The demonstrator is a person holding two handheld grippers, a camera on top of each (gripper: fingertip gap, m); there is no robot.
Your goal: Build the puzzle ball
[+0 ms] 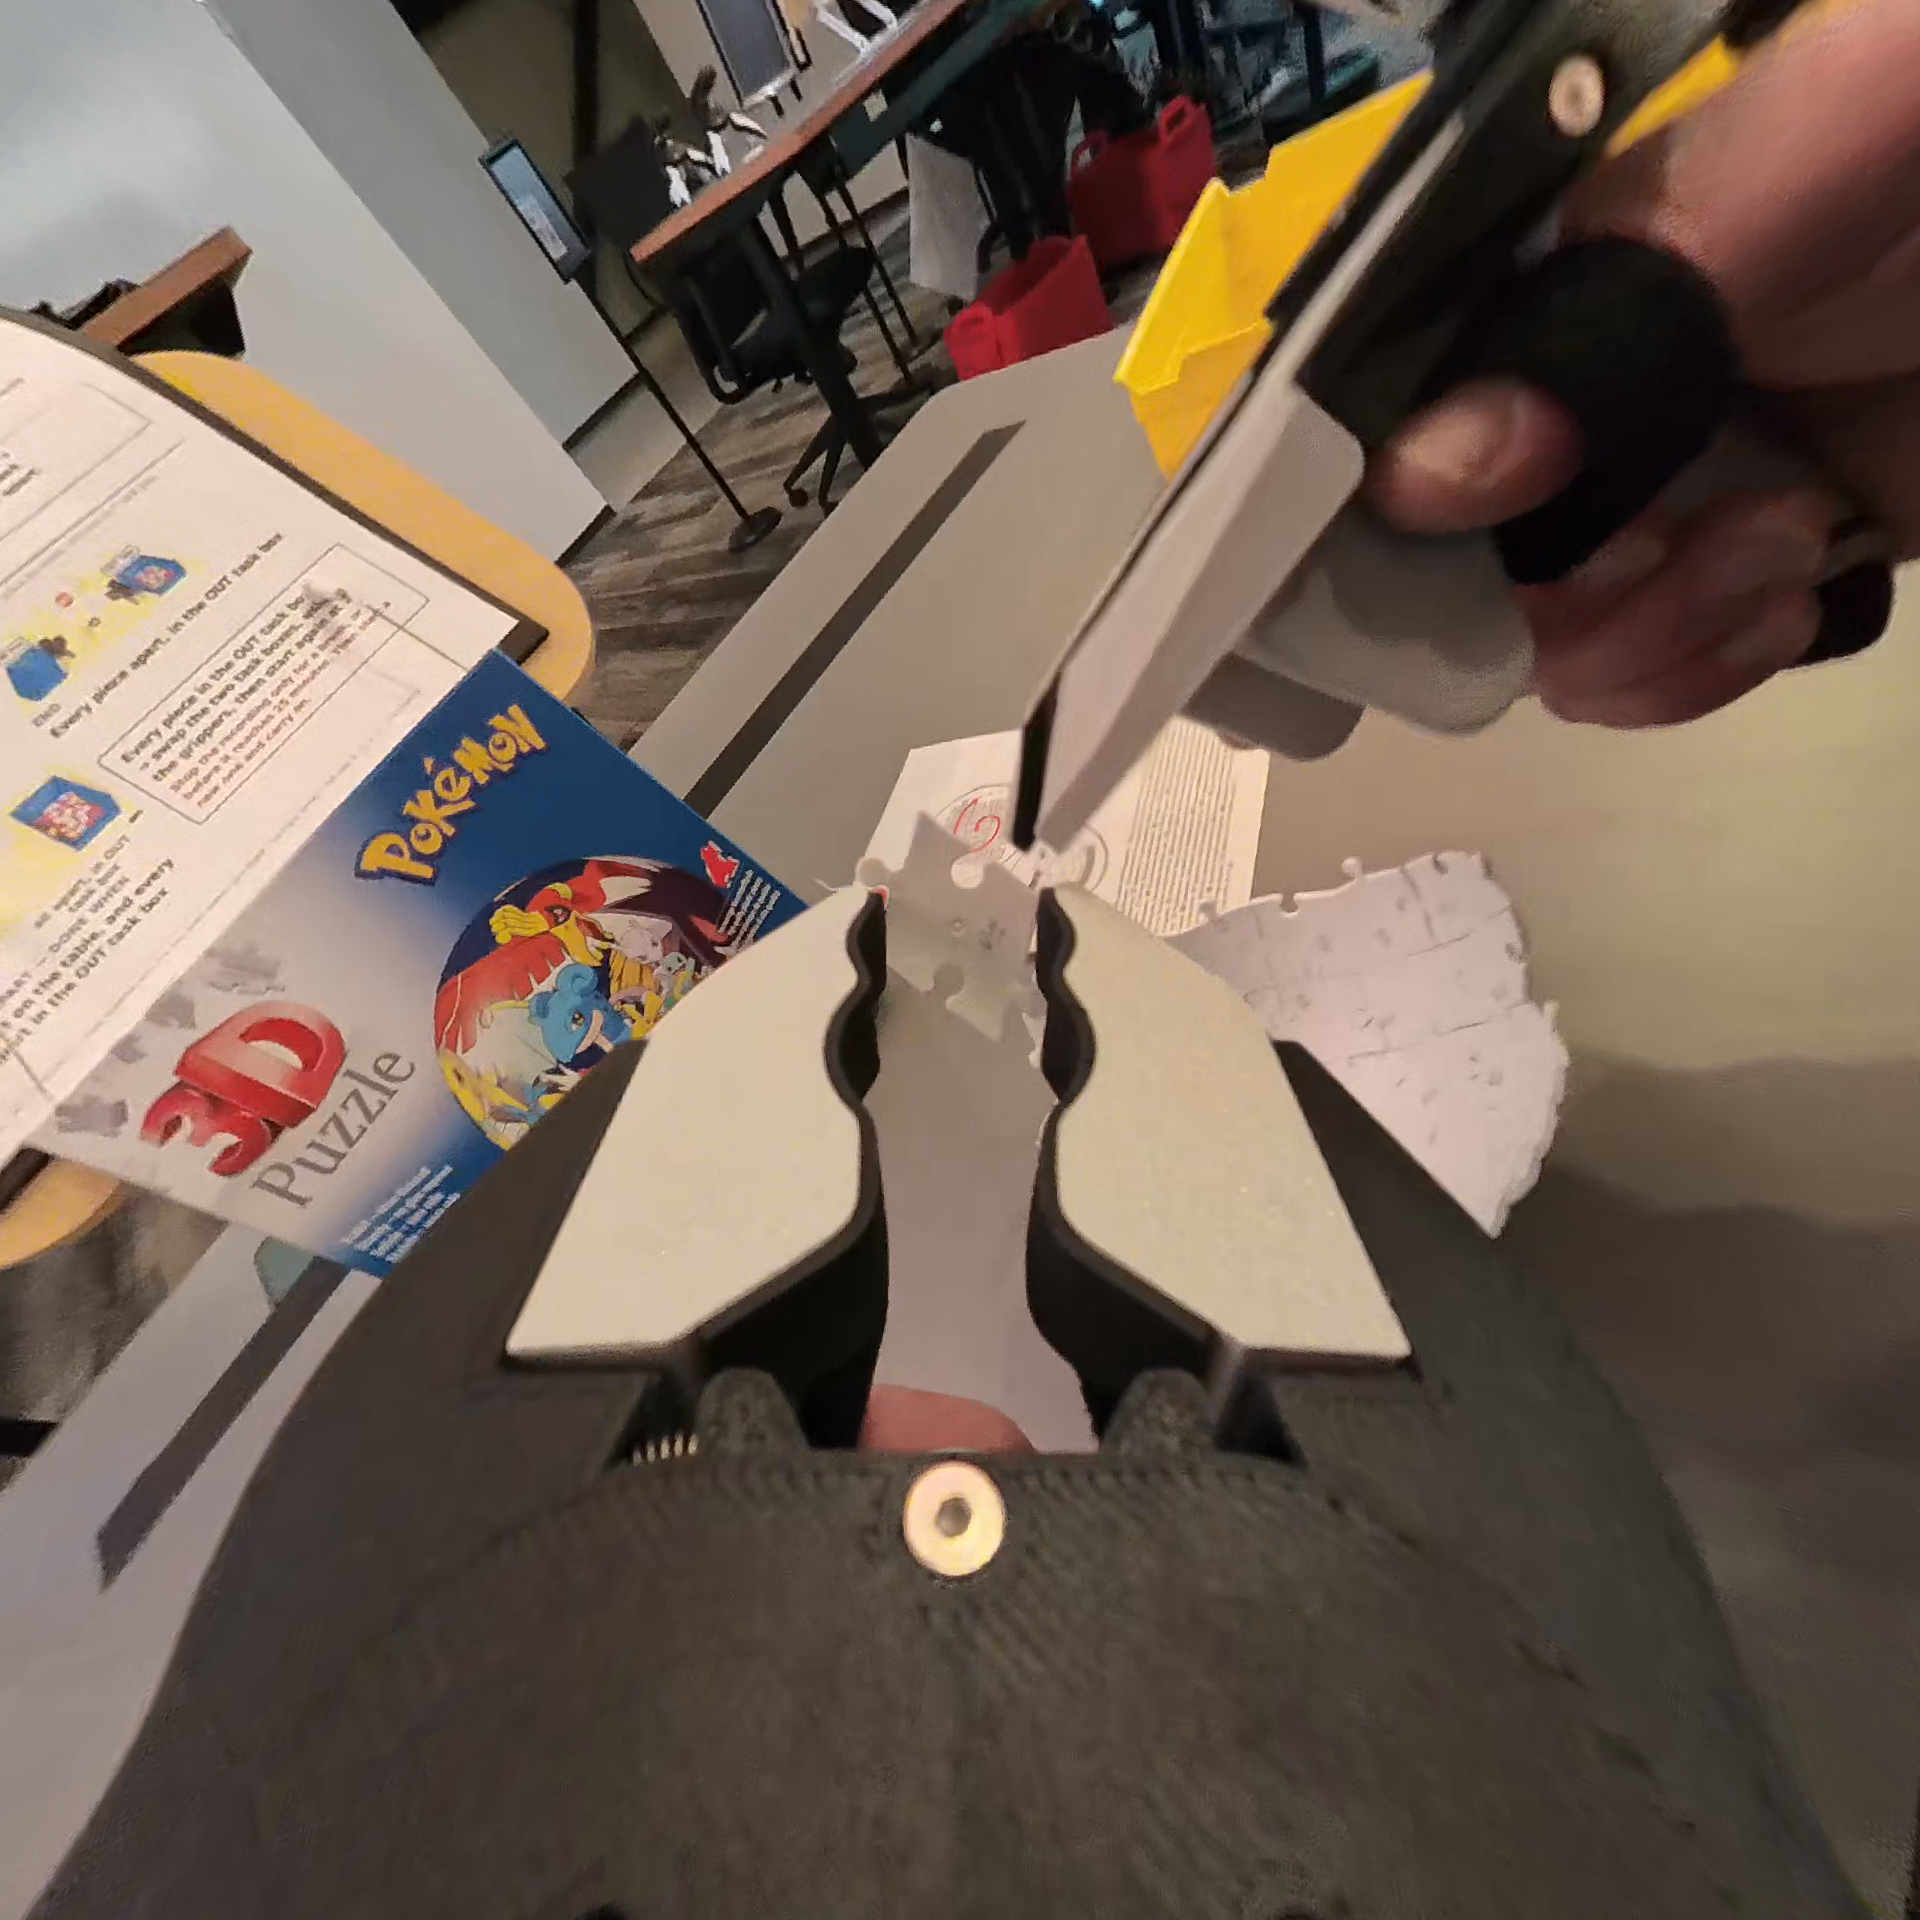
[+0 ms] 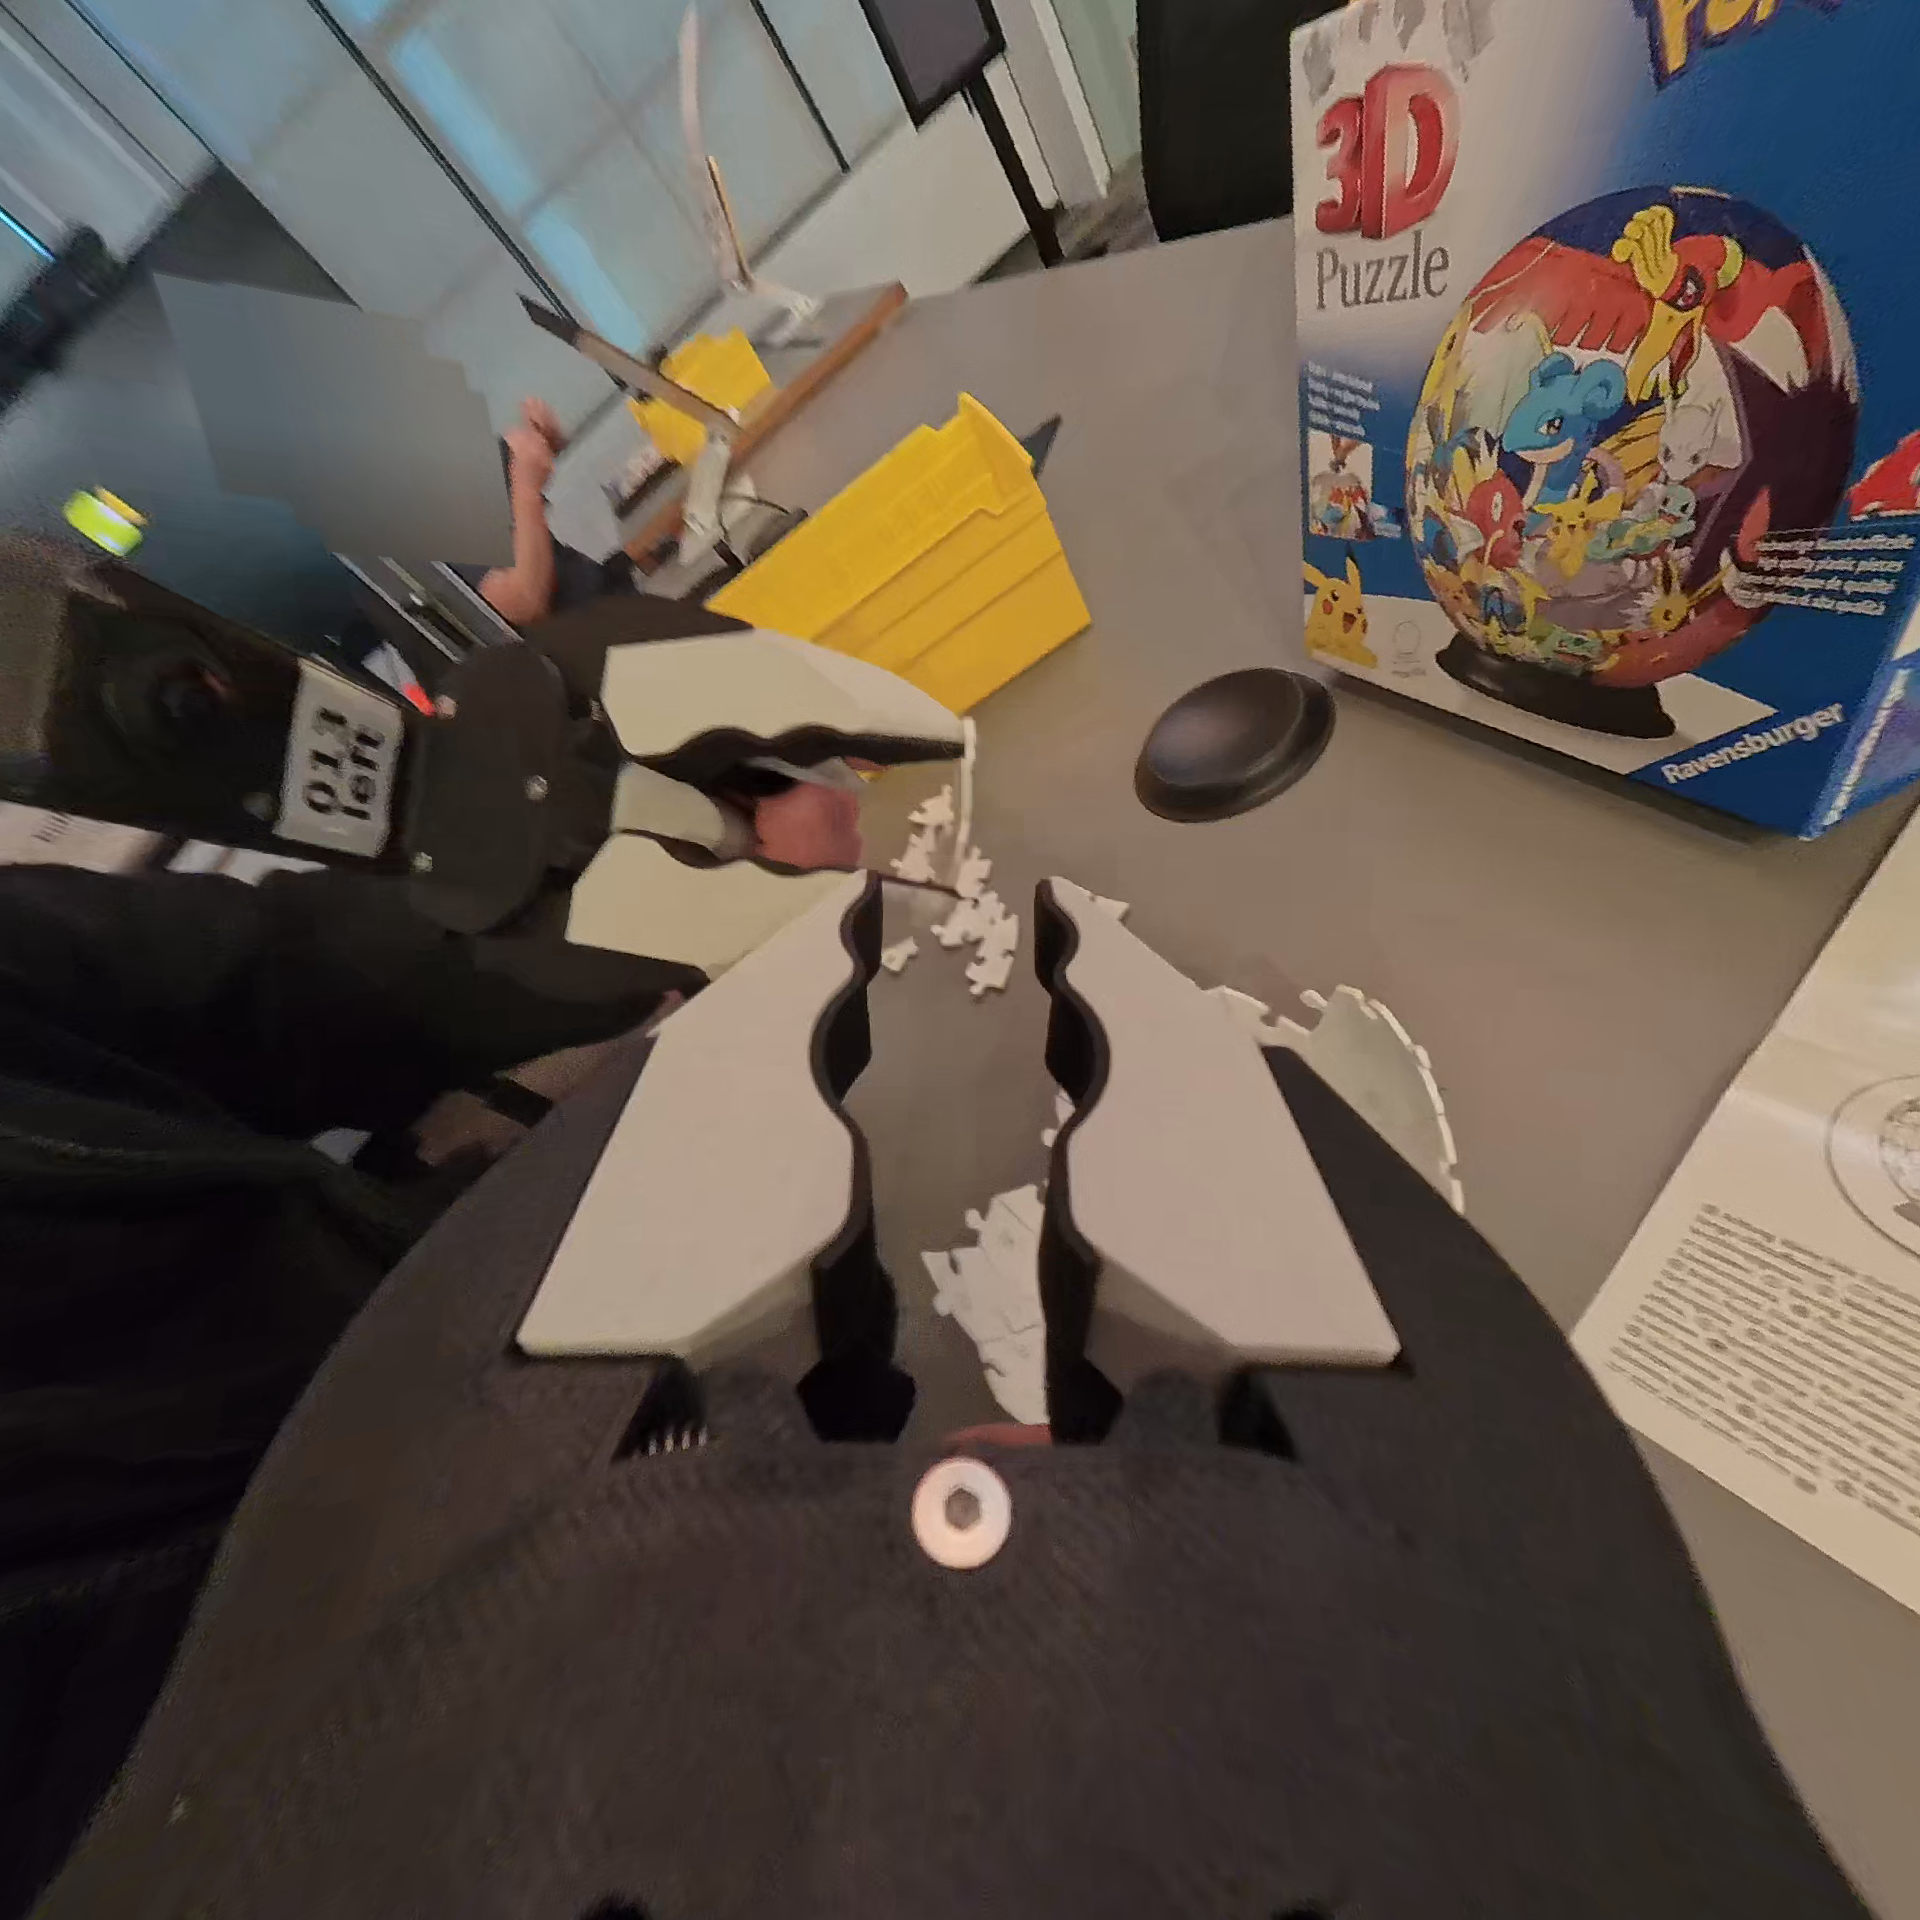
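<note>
A small cluster of white puzzle pieces [image 1: 961, 935] is held above the grey table [image 1: 1662, 935]. My left gripper [image 1: 961, 909] is shut on it, and the pieces span the gap between its fingertips. My right gripper [image 2: 956, 894] comes in from the upper right in the left wrist view [image 1: 1029, 821]. Its tips close around the lower pieces of the same cluster [image 2: 971, 925]. The left gripper shows side-on in the right wrist view [image 2: 935, 769]. A larger joined curved section of the ball [image 1: 1392, 1018] lies on the table beside them [image 2: 1371, 1070].
The blue puzzle box [image 2: 1610, 416] stands at the far right, with the round black ball stand [image 2: 1236, 743] in front of it. A yellow bin [image 2: 914, 561] sits behind. A printed instruction sheet [image 2: 1766, 1299] lies on the right. A clipboard with paper [image 1: 156, 623] leans at the left. Both grippers' tips are close together, under 4 cm apart.
</note>
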